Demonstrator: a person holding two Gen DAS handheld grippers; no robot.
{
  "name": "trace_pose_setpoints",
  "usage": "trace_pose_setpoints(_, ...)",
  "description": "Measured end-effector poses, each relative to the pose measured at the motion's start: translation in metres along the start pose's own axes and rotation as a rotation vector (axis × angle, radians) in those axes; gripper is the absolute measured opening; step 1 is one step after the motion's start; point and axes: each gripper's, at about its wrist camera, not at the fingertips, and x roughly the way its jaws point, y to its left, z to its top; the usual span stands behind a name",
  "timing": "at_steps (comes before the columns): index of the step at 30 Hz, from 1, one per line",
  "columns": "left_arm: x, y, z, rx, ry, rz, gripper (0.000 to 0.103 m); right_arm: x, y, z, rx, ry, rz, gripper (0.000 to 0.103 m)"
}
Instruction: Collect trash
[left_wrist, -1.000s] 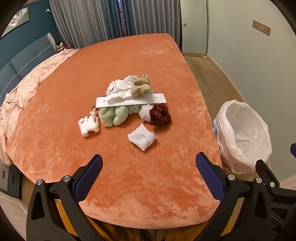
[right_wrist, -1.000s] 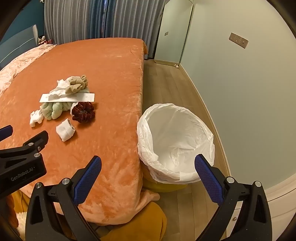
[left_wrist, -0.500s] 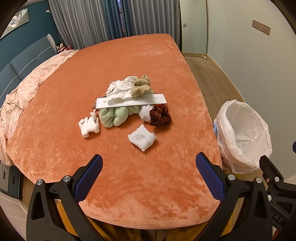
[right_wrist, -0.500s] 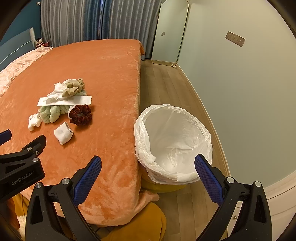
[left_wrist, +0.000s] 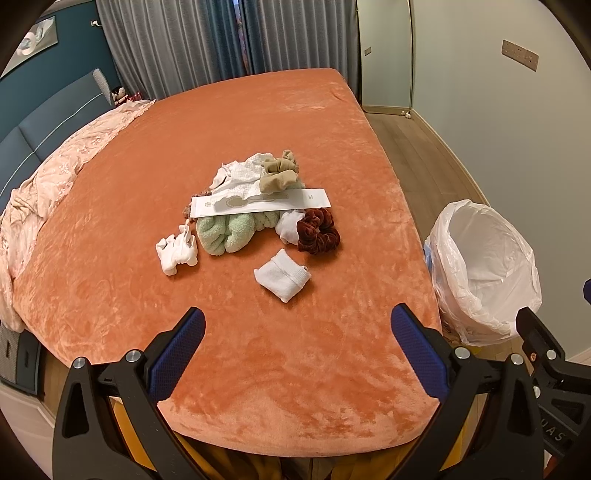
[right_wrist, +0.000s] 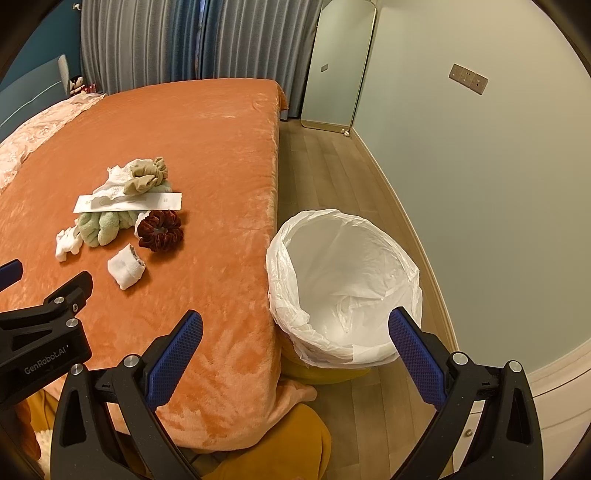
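With both grippers, left (left_wrist: 297, 328) and right (right_wrist: 295, 330), wide and empty, you're starting: reach for the card (left_wrist: 260, 202), then bin (right_wrist: 343, 280) it.

Orange plush bedspread (left_wrist: 258, 122) covers the bed. Pale pink floral quilt (left_wrist: 55, 173) bunched along its left edge, beside a dark blue padded headboard (left_wrist: 44, 122). Grey pleated curtains (right_wrist: 147, 40) hang behind the bed. Tall gold-framed mirror (right_wrist: 340, 62) leans at the far wall. Brass switch plate (right_wrist: 468, 78) on the pale green wall (right_wrist: 498, 184). Light wood plank floor (right_wrist: 325, 177) runs beside the bed.
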Motion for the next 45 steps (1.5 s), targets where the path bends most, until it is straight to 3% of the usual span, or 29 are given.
trace_pose_setpoints(45,-0.0062,0.0005,-0.0004,0.001,-0.001,-0.02,0.096,-0.0056,-0.0022,0.0025,0.007,-0.014,-0.026,0.096)
